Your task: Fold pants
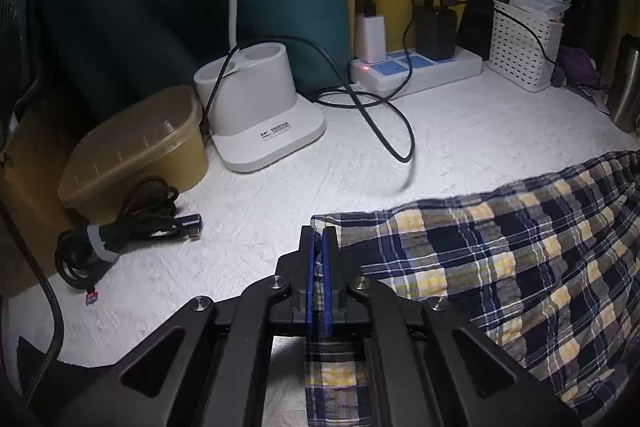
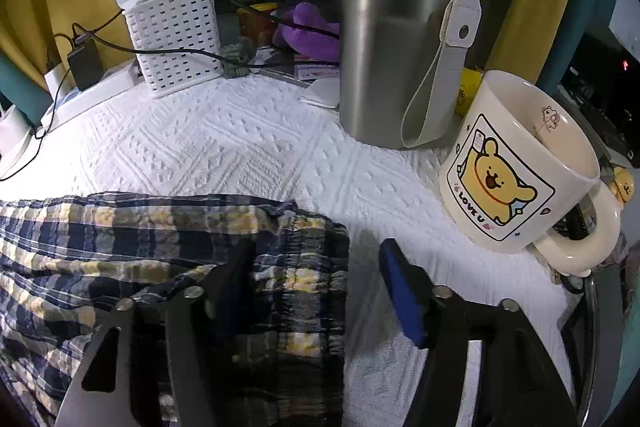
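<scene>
The plaid pants (image 1: 500, 259), navy, yellow and white, lie on the white textured cloth. In the left wrist view my left gripper (image 1: 319, 233) is shut on the pants' left edge, with fabric pinched between its blue pads and hanging below. In the right wrist view the pants (image 2: 160, 247) lie at the lower left, with the elastic waistband at their right end. My right gripper (image 2: 316, 259) is open, its jaws straddling the waistband edge: the left finger is over the fabric, the right blue pad (image 2: 400, 291) is over bare cloth.
Left wrist view: a tan lidded box (image 1: 132, 151), a coiled black cable (image 1: 116, 239), a white lamp base (image 1: 260, 107), a power strip (image 1: 416, 67) and a white basket (image 1: 524, 43). Right wrist view: a steel tumbler (image 2: 392, 27) and a bear mug (image 2: 520, 167) close at right.
</scene>
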A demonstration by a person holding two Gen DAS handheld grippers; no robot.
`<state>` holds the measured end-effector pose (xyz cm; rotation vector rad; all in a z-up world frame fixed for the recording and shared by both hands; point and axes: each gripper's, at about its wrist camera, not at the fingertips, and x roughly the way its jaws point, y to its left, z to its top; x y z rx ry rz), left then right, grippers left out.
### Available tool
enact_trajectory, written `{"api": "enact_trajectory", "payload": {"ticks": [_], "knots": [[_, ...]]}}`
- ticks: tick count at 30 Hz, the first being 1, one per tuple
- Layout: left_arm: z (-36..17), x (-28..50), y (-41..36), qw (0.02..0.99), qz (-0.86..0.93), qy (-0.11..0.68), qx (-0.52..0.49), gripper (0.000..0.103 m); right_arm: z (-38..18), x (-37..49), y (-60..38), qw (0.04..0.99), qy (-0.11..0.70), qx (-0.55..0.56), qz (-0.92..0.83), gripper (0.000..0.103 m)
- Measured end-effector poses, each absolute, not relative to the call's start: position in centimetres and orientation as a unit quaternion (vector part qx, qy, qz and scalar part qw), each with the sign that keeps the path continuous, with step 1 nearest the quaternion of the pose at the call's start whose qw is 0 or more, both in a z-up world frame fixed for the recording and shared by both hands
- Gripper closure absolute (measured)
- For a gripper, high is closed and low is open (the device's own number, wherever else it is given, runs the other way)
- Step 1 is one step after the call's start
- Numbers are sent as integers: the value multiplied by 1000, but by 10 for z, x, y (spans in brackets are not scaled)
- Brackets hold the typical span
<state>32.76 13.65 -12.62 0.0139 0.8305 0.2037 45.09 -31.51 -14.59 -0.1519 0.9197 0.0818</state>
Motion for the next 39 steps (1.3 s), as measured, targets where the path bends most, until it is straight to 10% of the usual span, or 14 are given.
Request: {"api": "enact_trajectory", "payload": {"ticks": [4,6,7,31,39], "knots": [[-122,328,142,909,99,405,-10,89,-140,443,-319,897,436,-72,36,24],[-115,327,144,910,99,403,-20,53,-135,436,-322,898,433,-71,37,24],[-112,324,143,911,97,399,-23,52,-132,431,-323,899,431,-72,38,24],[-99,189,86,918,10,397,-24,40,-105,247,-362,902,421,-44,89,25],[-111,162,75,913,0,407,-21,40,-125,212,-348,890,437,-34,127,64]]}}
